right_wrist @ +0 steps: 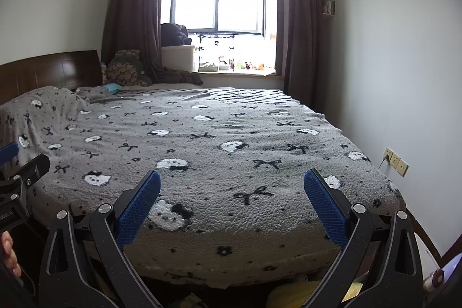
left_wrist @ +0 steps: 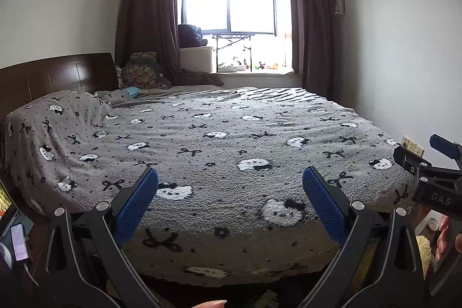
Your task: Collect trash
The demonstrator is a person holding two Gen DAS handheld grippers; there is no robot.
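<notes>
Both grippers hang at the foot of the bed [left_wrist: 231, 152], pointed along it toward the window [left_wrist: 228, 5], and each holds nothing: the left gripper [left_wrist: 230, 186] has its jaws spread wide with only blanket showing between them, and the right gripper [right_wrist: 232, 186] stands the same way. No clear piece of trash shows on the bed; the one candidate is a small teal item [left_wrist: 133, 91] at the bed's far end, near the headboard [left_wrist: 57, 74] and the pillow [left_wrist: 57, 117], too small to tell whether it is litter or cloth. Some yellowish clutter lies on the floor under the bed's near edge, half hidden by the grippers. The main risk, as I judge it, is picking the wrong thing: a phone [left_wrist: 19, 242] sits beside the bed's near left corner with a cable attached, and a careless sweep there could snag it. Reaching across the bed for the teal item could also catch the fuzzy blanket in the jaws and drag it.
</notes>
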